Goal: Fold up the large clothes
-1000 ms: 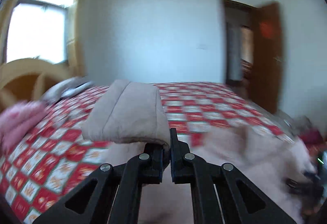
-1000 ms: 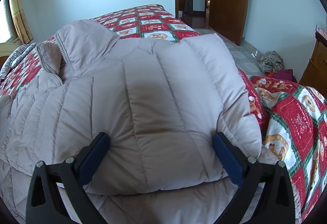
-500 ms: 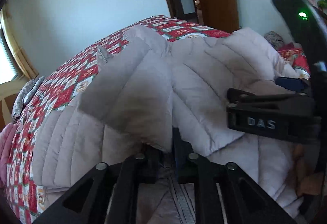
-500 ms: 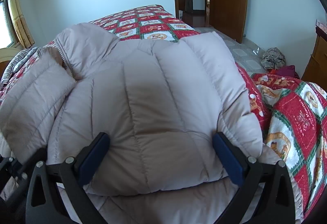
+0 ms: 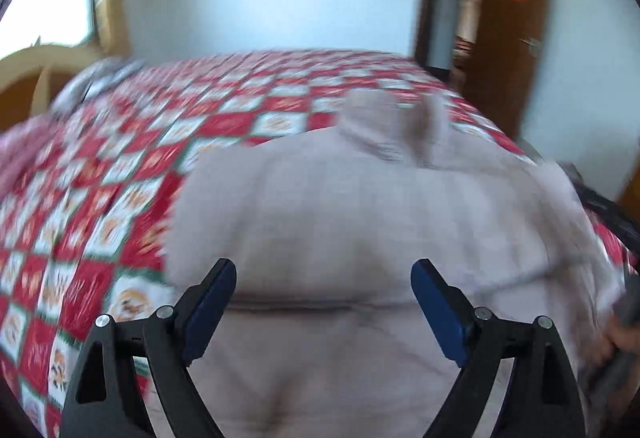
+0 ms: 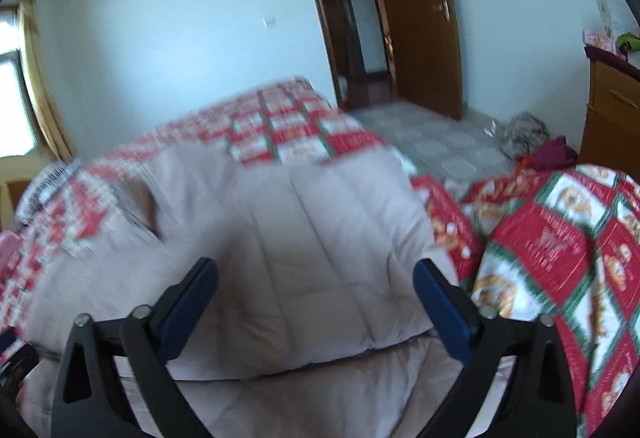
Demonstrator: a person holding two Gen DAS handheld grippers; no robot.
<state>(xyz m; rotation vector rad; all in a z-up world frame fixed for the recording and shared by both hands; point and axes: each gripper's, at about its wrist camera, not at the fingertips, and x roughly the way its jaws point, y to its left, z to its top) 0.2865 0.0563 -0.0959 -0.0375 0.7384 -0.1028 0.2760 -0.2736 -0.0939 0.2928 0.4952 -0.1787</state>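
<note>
A large pale beige quilted jacket (image 5: 360,222) lies on the bed, its sleeves folded over the body; it also shows in the right wrist view (image 6: 304,246). My left gripper (image 5: 324,302) is open and empty, just above the jacket's near part. My right gripper (image 6: 316,298) is open and empty, over the folded right sleeve. Both views are motion-blurred. The jacket's collar (image 5: 384,126) points toward the far side of the bed.
The bed has a red, white and green checked cover (image 5: 120,166). A bunched part of the cover (image 6: 560,258) rises at the right. Clothes lie on the floor (image 6: 528,142) by a wooden cabinet (image 6: 612,110). A brown door (image 6: 416,18) stands open.
My left gripper let go of the sleeve it carried over the jacket, opened, and drew back. My right gripper lifted and tilted up, staying open.
</note>
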